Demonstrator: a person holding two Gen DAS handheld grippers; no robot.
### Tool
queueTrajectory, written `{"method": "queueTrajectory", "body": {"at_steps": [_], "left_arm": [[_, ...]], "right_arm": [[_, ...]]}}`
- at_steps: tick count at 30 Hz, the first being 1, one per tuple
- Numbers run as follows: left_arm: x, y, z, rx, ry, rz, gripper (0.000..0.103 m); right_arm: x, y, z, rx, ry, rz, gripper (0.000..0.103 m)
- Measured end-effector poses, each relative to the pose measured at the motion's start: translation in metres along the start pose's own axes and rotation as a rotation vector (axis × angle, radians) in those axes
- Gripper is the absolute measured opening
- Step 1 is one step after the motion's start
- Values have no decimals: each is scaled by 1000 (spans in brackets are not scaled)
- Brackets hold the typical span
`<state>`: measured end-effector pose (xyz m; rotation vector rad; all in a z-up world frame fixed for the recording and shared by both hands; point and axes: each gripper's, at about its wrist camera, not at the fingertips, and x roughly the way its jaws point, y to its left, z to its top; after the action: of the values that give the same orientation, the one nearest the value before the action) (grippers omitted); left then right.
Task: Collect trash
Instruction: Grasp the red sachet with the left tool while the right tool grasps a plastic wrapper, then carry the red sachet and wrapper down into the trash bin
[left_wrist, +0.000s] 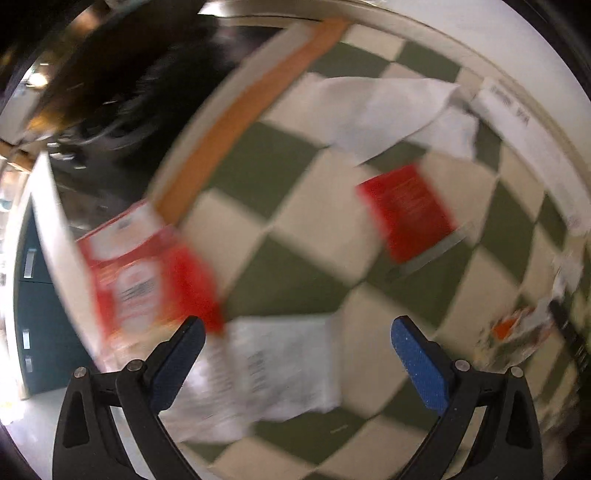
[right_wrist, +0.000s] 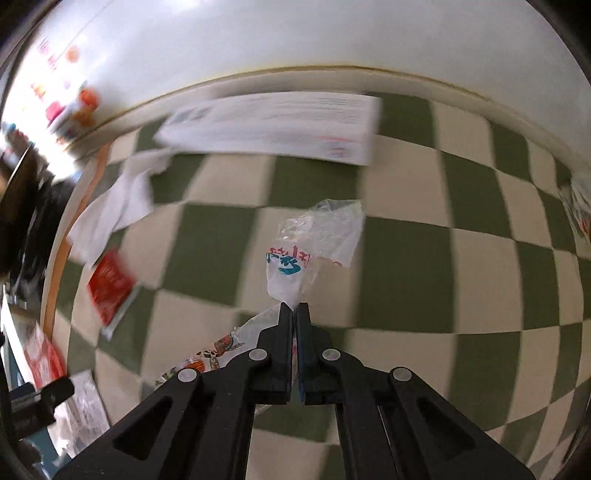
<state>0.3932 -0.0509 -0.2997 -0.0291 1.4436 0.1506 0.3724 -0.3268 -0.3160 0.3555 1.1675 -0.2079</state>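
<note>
Right gripper: jaws pressed together, pinching the lower end of a clear plastic wrapper with pink and teal print. The wrapper stands up from the fingertips, above the green-and-cream checkered desk.

Left gripper: jaws spread wide, nothing between the blue pads, over a white printed paper lying on the desk.

Left wrist view only: a red-and-white packet at the desk's edge, beside an orange strip, and teal cabinet doors below.

Both views, blurred: a red sachet, a crumpled white tissue and a long white leaflet by the far rim.

Right wrist view only: a printed plastic bag under the right gripper, contact not determinable
</note>
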Motion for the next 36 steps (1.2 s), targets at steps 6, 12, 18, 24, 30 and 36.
{"method": "queueTrajectory", "body": {"at_steps": [6,12,18,24,30,36], "left_arm": [[31,-33,51,-83,85,-106,83],[23,-63,60,-41,36,-98,17],[5,-75,51,17,0,-69,5],[-47,-63,32,34,-100,-115,2],[-107,-11,6,14,-220,-139,1],[-151,114,-40,-125,-317,-109,1]], "right_arm": [[6,-24,22,96,-32,-32,2],[10,-24,33,110,-40,-44,2],[4,-24,34,106,-50,-42,2],[-26,-14,37,83,-89,7,2],[-71,25,38,4,-135,101,1],[-105,120,8,-171,-118,257,1]]}}
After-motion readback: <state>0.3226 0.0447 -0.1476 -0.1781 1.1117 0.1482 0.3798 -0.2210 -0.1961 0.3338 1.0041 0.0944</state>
